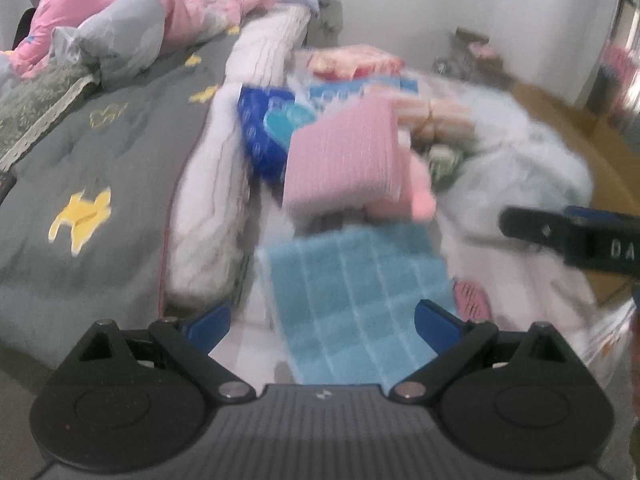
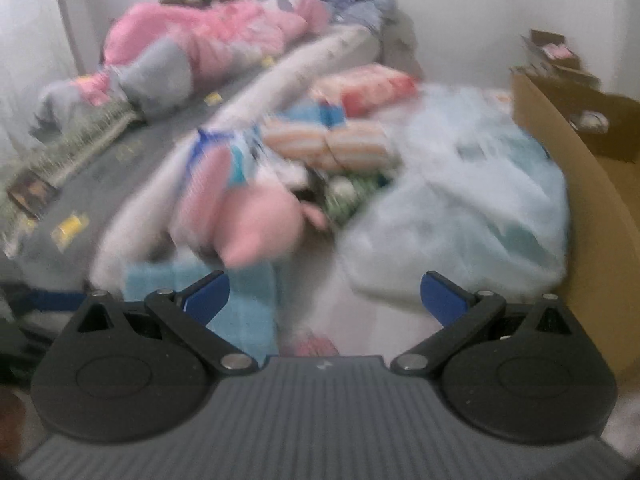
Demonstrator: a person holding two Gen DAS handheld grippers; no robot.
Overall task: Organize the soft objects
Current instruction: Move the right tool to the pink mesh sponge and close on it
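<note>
1. Left wrist view: bedding fills the room, with a grey quilt (image 1: 100, 152) at 9 o'clock, a white rolled duvet (image 1: 216, 184) running toward 12, and a heap of soft packs beyond it.
2. Same view: the left gripper (image 1: 322, 322) has its 2 blue fingers spread wide with nothing clamped between them.
3. The blue checked cloth (image 1: 352, 292) lies flat directly at 12 o'clock, its near end passing between the fingers; its long axis seems to run away from the tool. A pink ribbed towel (image 1: 344, 160) sits just beyond, propped on the pile.
4. The right gripper (image 1: 572, 240) pokes in at 3 o'clock, well to the side.
5. Right wrist view: blurred, showing a pale plastic bag (image 2: 460, 200) at 1 o'clock and a cardboard box (image 2: 580, 184) at 3.
6. The right gripper (image 2: 324, 300) is also wide apart and empty; the blue checked cloth (image 2: 240, 308) lies at 11 o'clock, under its left finger.
7. Judgement: the left tool is nearer and better lined up, levelled low over the cloth, so it likely takes the cloth's near edge.
</note>
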